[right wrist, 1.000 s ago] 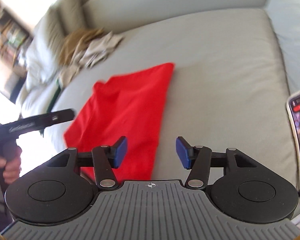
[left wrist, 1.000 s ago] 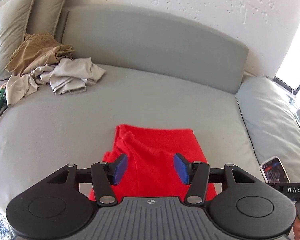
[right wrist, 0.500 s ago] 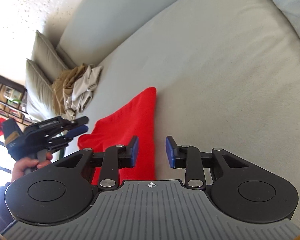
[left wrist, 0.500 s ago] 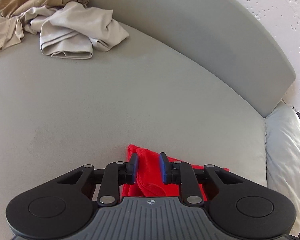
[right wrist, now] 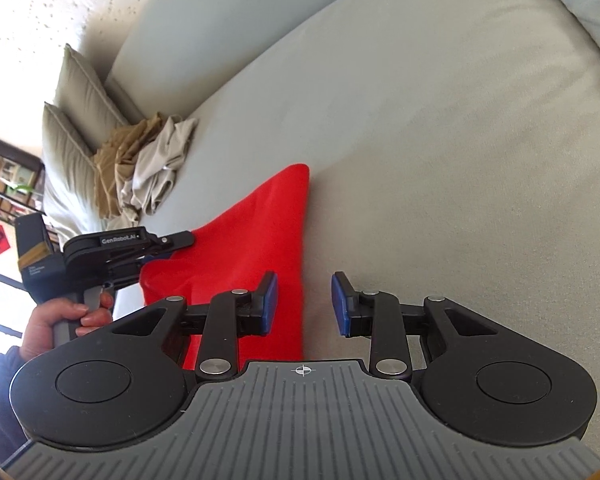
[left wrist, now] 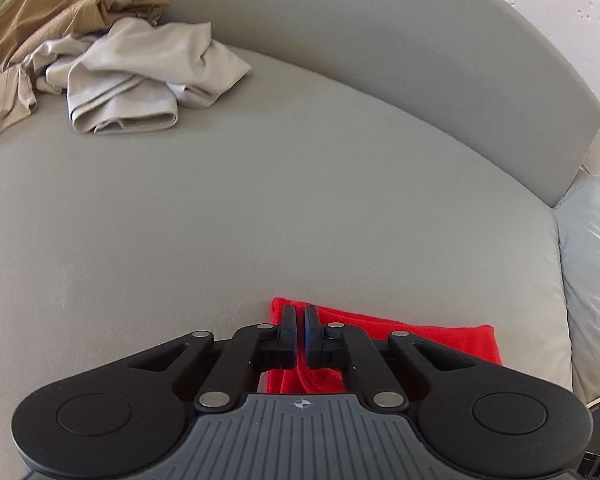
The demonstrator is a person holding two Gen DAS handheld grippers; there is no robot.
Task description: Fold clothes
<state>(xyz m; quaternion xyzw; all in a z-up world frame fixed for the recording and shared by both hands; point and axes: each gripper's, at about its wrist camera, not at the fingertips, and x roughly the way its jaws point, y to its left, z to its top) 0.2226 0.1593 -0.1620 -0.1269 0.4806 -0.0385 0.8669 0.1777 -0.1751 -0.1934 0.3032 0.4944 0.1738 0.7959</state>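
Grey sofa seat [left wrist: 260,208] fills most of the view, smooth and evenly lit. Curved grey backrest [left wrist: 400,52] runs behind the seat. Rough white plaster wall [right wrist: 60,8] above the backrest, bright with daylight. Two olive cushions [right wrist: 76,100] propped at the seat's left end. Pale cushion [left wrist: 592,264] at the seat's right end. Dark bookshelf [right wrist: 4,184] beyond the olive cushions.

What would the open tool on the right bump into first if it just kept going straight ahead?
Probably the grey sofa cushion. The right tool is open, pointing along the right edge of the red cloth, so it might graze that edge first; depth is unclear.
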